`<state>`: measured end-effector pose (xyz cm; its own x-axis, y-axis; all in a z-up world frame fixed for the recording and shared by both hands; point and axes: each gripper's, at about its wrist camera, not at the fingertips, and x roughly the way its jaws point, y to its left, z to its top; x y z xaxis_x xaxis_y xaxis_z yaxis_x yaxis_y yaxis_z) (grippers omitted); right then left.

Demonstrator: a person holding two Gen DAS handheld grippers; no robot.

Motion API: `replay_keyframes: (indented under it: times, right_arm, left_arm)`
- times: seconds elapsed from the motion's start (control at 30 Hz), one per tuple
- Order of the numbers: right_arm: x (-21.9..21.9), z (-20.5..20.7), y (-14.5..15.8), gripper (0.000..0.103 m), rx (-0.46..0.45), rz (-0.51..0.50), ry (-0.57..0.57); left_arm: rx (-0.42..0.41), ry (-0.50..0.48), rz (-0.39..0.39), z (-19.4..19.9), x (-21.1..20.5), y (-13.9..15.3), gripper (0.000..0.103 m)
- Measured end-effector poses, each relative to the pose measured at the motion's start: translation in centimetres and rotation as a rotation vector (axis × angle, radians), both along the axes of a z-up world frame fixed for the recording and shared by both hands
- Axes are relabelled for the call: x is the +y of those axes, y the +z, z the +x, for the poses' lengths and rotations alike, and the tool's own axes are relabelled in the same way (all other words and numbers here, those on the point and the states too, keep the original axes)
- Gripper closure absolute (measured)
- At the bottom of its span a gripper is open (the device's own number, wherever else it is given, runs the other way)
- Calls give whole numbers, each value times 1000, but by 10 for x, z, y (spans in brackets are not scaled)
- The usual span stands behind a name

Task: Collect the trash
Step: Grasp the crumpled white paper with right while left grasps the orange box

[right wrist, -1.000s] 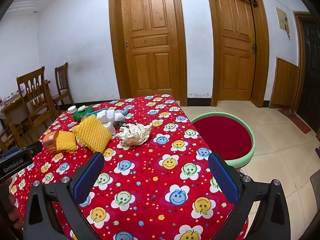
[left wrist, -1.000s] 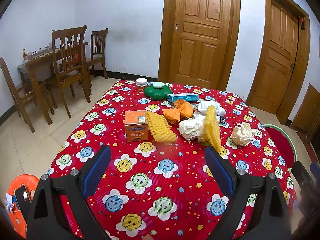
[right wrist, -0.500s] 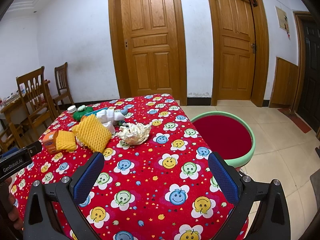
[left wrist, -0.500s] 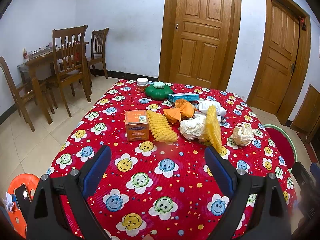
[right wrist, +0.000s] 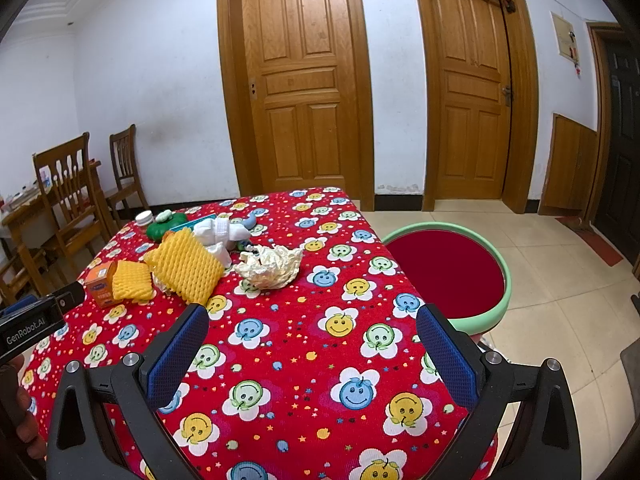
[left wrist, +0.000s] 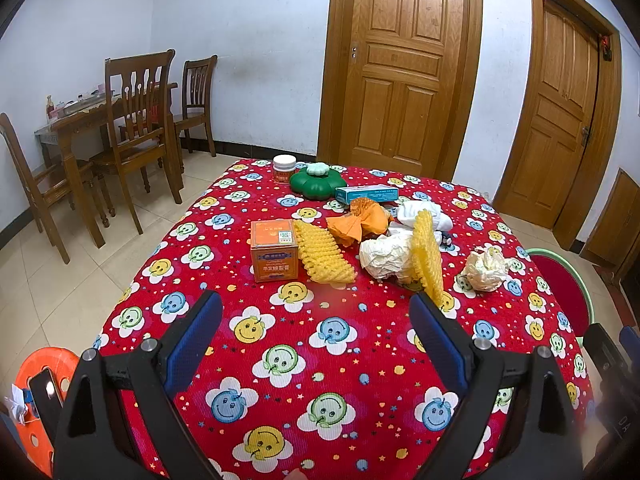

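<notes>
With both my left gripper [left wrist: 316, 320] and right gripper [right wrist: 312, 328] wide open and empty, I should reach the right 1 squarely over the crumpled paper [right wrist: 269, 266] mid-table [right wrist: 304, 380].

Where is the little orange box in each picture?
Left wrist view: the orange box sits left of middle, touching a flat yellow foam net.
Right wrist view: the same box is at the far left, partly hidden behind that net.
Shared landmark: the green flower-shaped container.
</notes>
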<state>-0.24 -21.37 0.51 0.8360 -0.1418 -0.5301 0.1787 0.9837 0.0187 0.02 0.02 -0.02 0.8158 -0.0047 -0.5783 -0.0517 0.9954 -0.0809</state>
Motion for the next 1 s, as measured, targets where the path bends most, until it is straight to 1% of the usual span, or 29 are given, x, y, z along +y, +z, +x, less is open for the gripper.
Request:
replay_keyframes:
  times: [0.2,0.37,0.57,0.77,0.83,0.9,1.0]
  right_arm:
    - [0,0,-2,0,0,9,16]
    - [-1,3,0,0,-21,22,43]
    - [-6,25,0,0,-3,46,64]
    - [-9,56,-8,0,54,107,91]
    - [-10,69,-13,0,94,138,96]
    - [-10,81,-19,0,131,149,94]
    - [-7,98,-28,0,183,142,106]
  left_arm:
    - [1,-2,-1,0,0,0,9]
    - [4,0,0,6,3,-1,9]
    - [23,15,-6,26,21,-1,9]
    - [76,35,-11,53,41,-8,9]
    - [98,43,-6,64,47,-12,9]
    - [123,49,-2,75,52,-16,9]
    - [143,50,-19,87,59,-22,9]
